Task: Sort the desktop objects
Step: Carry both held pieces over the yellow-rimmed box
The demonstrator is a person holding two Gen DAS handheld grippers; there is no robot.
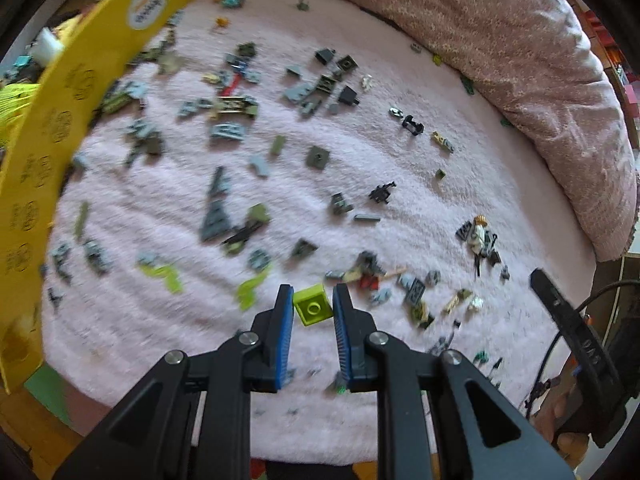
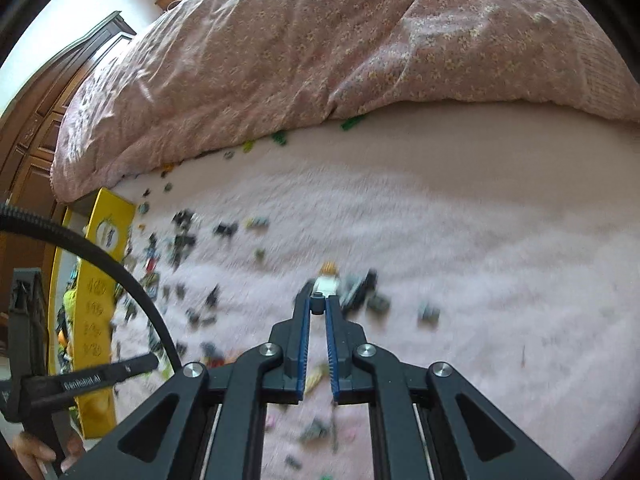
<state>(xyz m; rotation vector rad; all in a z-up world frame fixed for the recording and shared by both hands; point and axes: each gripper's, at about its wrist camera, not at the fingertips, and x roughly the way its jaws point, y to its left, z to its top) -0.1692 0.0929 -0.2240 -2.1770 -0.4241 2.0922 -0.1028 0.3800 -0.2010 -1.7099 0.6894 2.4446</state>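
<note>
Above the pink blanket (image 1: 360, 168), a lime brick (image 1: 312, 309) is clamped crosswise between the left gripper (image 1: 312, 300) pads, while the right gripper (image 2: 318, 306), nearer the minifigure (image 2: 328, 280), is pinched on a small dark grey piece (image 2: 318, 305).

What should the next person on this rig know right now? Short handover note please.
Left tool: shut on a lime-green brick, held clear of the pink blanket.
Right tool: shut on a small dark grey piece at its tips.
Things: most bricks lie loose on the blanket, thickest toward the yellow box; a small white figure lies among dark bits at the right; a few strays sit along the edge of the flowered quilt.
Done: two pieces picked up; how much is already in the box cannot be told.
Left: drop both pieces where they belong, then clear the many loose bricks.
</note>
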